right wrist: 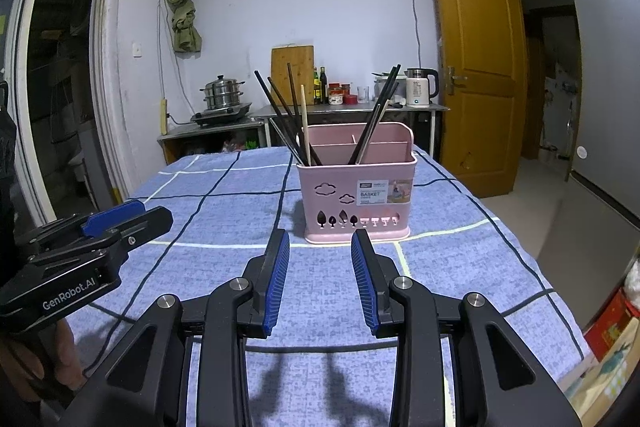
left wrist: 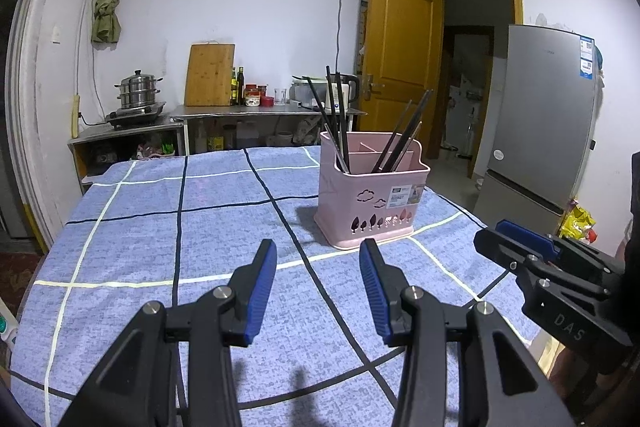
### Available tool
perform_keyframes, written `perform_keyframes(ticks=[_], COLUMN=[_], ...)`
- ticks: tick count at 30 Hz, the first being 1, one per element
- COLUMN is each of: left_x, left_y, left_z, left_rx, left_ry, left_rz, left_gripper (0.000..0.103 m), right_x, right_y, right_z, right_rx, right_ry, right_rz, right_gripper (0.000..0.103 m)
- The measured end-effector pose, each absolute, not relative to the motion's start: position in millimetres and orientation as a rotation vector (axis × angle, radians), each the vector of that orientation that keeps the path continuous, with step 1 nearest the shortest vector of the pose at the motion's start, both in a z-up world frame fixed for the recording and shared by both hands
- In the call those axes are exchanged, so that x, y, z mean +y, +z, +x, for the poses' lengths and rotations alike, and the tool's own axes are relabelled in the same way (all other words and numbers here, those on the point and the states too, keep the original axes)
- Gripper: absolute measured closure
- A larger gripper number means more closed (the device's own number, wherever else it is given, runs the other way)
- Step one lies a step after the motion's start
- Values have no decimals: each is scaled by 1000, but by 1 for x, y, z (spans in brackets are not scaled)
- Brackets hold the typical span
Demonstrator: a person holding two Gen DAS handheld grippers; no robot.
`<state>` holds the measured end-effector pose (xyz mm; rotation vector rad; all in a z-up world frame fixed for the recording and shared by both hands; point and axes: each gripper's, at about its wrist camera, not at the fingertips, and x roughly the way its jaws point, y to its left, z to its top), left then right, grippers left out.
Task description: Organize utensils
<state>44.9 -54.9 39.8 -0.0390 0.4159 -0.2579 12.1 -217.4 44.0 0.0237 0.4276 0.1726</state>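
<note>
A pink utensil basket (left wrist: 370,199) (right wrist: 356,195) stands upright on the blue checked tablecloth (left wrist: 200,227) (right wrist: 224,195). Several dark chopsticks (left wrist: 336,115) (right wrist: 284,115) and one pale wooden one (right wrist: 305,123) lean in its left compartment; more dark chopsticks (left wrist: 404,135) (right wrist: 378,115) lean in its right one. My left gripper (left wrist: 318,251) is open and empty, above the cloth in front of the basket. My right gripper (right wrist: 320,239) is open and empty, also just in front of the basket. Each gripper shows at the other view's edge (left wrist: 516,243) (right wrist: 124,223).
A kitchen counter (left wrist: 264,111) with a cutting board, bottles, a kettle and a steamer pot stands behind the table. A fridge (left wrist: 540,115) and an open wooden door (left wrist: 396,55) are to the right. The table's right edge (right wrist: 552,287) drops to boxes on the floor.
</note>
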Motion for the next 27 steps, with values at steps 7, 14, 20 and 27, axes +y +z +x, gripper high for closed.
perform_keyframes(ticks=[7, 14, 20, 27], left_x=[-57, -58, -58, -55], left_y=[38, 37, 37, 36], left_z=[44, 43, 44, 44], left_rx=[422, 424, 424, 433], left_ry=[-259, -254, -252, -246], left_rz=[-41, -43, -43, -50], left_gripper=[58, 56, 54, 54], right_x=[-217, -217, -216, -216], right_y=[45, 47, 47, 46], right_z=[10, 9, 8, 7], right_rx=[424, 425, 425, 426], right_ry=[167, 164, 164, 163], right_rz=[18, 18, 16, 13], right_gripper=[70, 70, 70, 70])
